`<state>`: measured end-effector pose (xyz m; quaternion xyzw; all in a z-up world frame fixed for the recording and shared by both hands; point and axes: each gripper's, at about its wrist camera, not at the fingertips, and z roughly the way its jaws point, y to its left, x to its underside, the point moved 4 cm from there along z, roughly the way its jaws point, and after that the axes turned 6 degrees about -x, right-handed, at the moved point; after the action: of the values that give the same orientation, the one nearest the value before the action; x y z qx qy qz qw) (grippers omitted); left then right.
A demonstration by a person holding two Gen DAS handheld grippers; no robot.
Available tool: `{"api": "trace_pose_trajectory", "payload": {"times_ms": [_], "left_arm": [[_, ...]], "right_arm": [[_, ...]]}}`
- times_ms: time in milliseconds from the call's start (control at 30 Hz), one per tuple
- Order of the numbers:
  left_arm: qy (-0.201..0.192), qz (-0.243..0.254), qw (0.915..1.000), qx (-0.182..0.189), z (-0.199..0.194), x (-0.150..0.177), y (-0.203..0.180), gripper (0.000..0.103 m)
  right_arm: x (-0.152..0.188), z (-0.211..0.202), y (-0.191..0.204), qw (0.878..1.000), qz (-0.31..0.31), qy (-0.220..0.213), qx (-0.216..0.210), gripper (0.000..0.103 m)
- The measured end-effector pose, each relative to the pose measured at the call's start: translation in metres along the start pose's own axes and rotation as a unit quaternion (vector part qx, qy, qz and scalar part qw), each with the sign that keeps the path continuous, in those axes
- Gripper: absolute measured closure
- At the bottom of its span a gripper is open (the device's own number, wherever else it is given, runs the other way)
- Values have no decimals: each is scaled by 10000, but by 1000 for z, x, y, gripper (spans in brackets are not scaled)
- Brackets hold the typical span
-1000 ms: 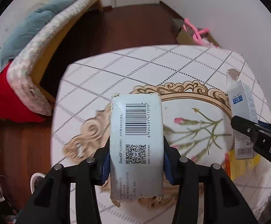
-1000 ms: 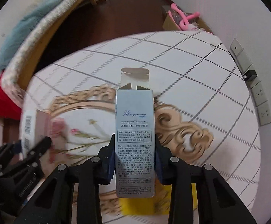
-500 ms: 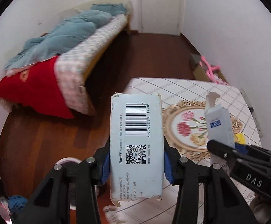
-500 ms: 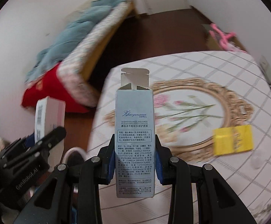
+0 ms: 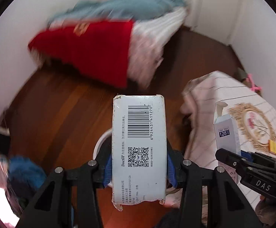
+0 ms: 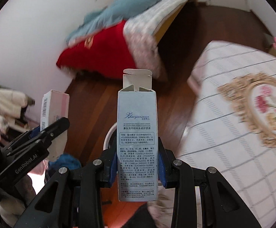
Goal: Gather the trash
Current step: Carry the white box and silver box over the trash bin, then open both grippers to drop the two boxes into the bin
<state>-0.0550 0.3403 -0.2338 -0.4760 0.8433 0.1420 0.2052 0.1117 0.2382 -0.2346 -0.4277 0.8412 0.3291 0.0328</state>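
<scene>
My left gripper (image 5: 139, 168) is shut on a white toothpaste box (image 5: 139, 144) with a barcode and a QR code. My right gripper (image 6: 137, 166) is shut on a tall pale-blue skincare box (image 6: 137, 136) with its top flap open. Both boxes hang over the wooden floor, above a white round bin whose rim (image 5: 100, 144) shows behind the left box and also behind the right box (image 6: 109, 134). The right gripper with the blue box (image 5: 226, 133) shows at the right of the left wrist view. The left gripper with its box (image 6: 53, 117) shows at the left of the right wrist view.
The table with the checked, flower-print cloth (image 6: 233, 125) stands to the right, with a yellow packet (image 5: 273, 146) on it. A bed with red and blue blankets (image 5: 100, 43) lies behind. Blue fabric (image 5: 24, 171) lies on the floor at the left.
Both grippers have swung left off the table with their boxes. They now hang over the floor above the white bin. Both grips are unchanged.
</scene>
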Motion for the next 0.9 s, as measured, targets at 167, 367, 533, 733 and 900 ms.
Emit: {"api": "trace_pose_trajectory", "payload": {"times_ms": [167,367,533,733,900], "left_arm": [[773,-473,9956,235,71,18,46,61],[1613,-869,9818,502,145,34,65,59],[1961,-1084,9736,447,177,39,75,50],[1953,-1262,9725,102,177,49,98,12],[1569,-1304,9784,-343,162,58,113,11]], "right_arm": [[16,94,7,9969,14,783,86,67],[23,181,4,9890,106,1459,214,67],[16,232,1,9826,40,1829,333,66],[1,266,0,9780,-167,2027,455,48],[-8,262,-7,9796,-281,1908,568,16]]}}
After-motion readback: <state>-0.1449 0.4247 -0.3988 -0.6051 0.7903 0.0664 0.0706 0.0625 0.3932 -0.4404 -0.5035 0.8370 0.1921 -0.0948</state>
